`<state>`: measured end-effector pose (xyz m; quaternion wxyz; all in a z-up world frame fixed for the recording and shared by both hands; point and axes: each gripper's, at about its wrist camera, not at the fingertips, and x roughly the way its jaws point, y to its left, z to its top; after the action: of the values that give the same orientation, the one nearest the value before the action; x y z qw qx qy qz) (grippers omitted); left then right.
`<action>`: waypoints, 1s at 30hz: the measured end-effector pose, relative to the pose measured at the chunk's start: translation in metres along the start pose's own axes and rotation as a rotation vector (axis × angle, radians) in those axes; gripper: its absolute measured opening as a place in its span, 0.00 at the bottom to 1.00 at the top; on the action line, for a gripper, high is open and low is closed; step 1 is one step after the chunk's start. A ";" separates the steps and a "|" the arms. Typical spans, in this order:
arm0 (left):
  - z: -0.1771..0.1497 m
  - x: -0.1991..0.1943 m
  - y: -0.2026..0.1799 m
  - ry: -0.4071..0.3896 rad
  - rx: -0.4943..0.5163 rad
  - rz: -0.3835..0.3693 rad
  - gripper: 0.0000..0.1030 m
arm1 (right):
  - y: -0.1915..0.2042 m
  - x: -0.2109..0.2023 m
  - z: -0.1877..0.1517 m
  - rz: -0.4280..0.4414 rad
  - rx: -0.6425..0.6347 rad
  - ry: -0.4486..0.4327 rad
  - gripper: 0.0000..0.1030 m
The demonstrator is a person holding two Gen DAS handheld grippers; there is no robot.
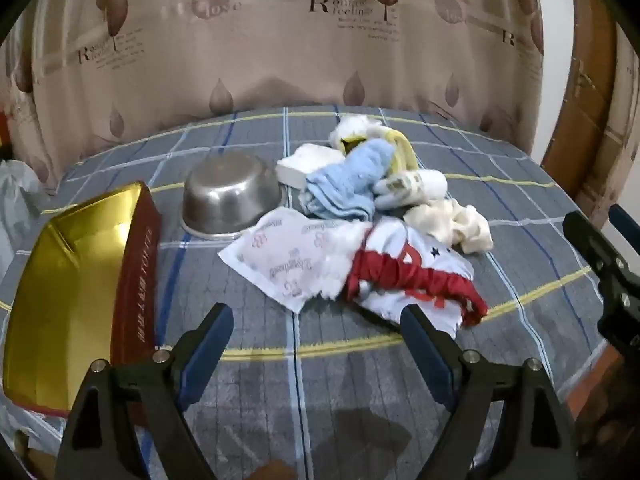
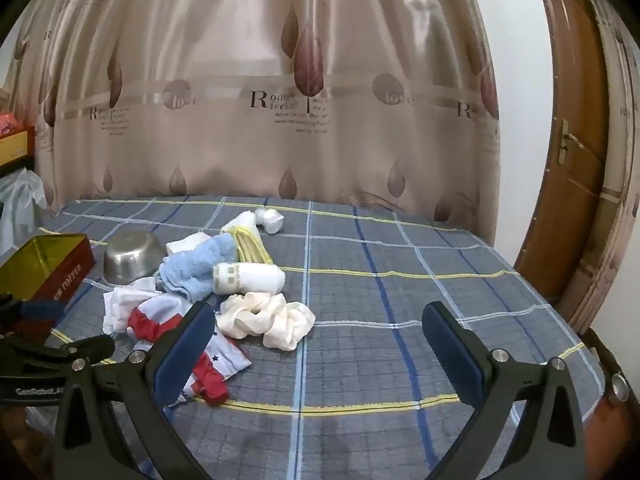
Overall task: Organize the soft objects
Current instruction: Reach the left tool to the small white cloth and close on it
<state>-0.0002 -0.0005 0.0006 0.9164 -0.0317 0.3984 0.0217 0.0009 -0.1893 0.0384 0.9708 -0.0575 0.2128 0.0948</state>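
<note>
Behind the bed [image 2: 400, 300] hangs a shiny curtain [image 2: 260, 80] with leaf prints. Soft things lie in a pile near the left middle of the bed's blue checked sheet. I see a blue towel [image 1: 348, 184], a cream cloth [image 1: 452, 224], a red and white cloth [image 1: 412, 284], a printed pad [image 1: 280, 256] and a rolled white towel [image 2: 248, 278]. Just beside the pile sits a bowl [image 1: 232, 196], upside down. A gold tin [image 1: 76, 280] stands open at the left edge.

My left gripper [image 1: 316, 320] is wide open and holds nothing. It hovers near the red and white cloth. My right gripper [image 2: 320, 320] is wide open too, near the cream cloth.

I think the cloths are tangled. If I pinch one, another may drag along. A loose grab could let it slip and fall off the bed.
</note>
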 end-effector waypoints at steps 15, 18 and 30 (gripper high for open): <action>-0.007 0.000 0.008 0.070 -0.022 -0.028 0.85 | -0.005 -0.008 -0.006 0.016 -0.013 0.015 1.00; -0.004 -0.001 0.009 0.074 -0.020 -0.054 0.85 | -0.006 -0.008 -0.007 0.018 -0.009 0.021 1.00; 0.002 -0.002 0.004 0.072 -0.004 -0.045 0.85 | -0.006 -0.006 -0.010 0.024 -0.009 0.028 1.00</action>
<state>-0.0005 0.0033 0.0028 0.9016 -0.0433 0.4304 0.0006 -0.0073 -0.1972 0.0322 0.9662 -0.0609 0.2268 0.1066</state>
